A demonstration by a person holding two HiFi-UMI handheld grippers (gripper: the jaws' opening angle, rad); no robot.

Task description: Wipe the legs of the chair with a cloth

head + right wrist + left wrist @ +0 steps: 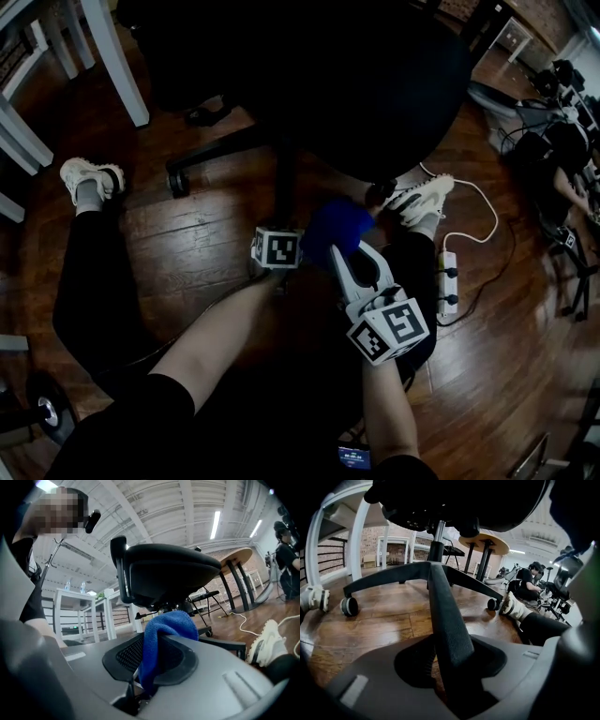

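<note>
Cloth (169, 626), blue and fuzzy, pinched in right gripper (151, 665); left gripper (451, 663) apparently clasps the matte black chair leg (442, 613).

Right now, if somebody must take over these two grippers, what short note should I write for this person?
Left gripper: jaws around one chair leg; firm grip not certain.
Right gripper: shut on the blue cloth, held beside the left gripper.
Done: leg reached, cloth ready; the cloth touches no leg that I can see.
To do: bring the cloth to this leg, wipe it, then probably the other legs.
</note>
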